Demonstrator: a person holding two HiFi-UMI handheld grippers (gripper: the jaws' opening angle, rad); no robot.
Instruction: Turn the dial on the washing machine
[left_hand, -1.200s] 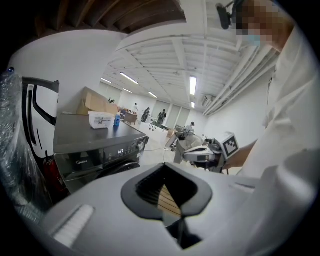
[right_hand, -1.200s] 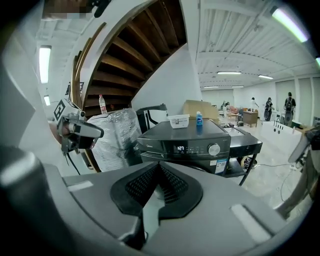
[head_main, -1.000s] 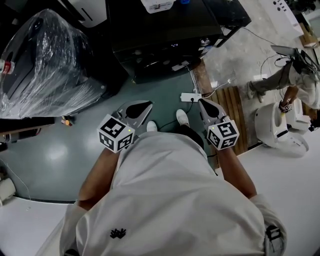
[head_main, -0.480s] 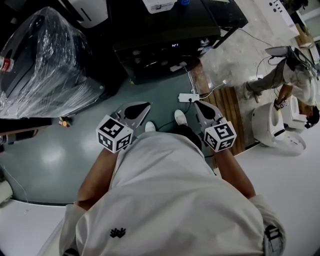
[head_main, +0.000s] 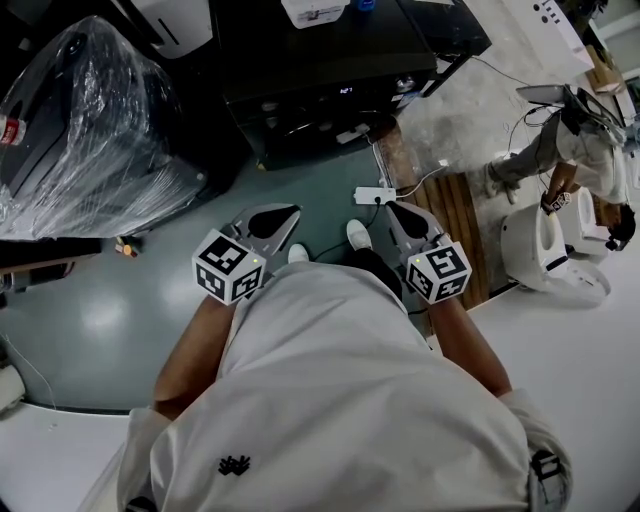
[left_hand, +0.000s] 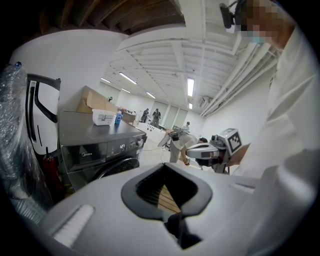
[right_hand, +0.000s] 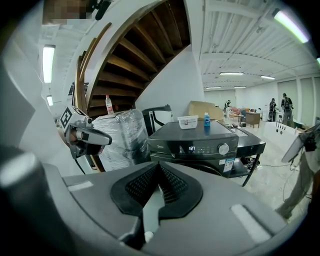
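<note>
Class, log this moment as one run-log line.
phase: pre-contact | left tongs: shut, empty | right tongs: shut, empty | dial: untouched | washing machine: ahead

The grey-green floor (head_main: 110, 310) carries a dark washing machine (head_main: 320, 90), with a plastic-wrapped bundle (head_main: 90, 130) just beside it. A white power strip (head_main: 374, 195) lies in front of the machine, near a slatted wooden board (head_main: 462, 230). On the machine's top stand a white box (right_hand: 190, 121) and a blue bottle (right_hand: 206, 119).
</note>
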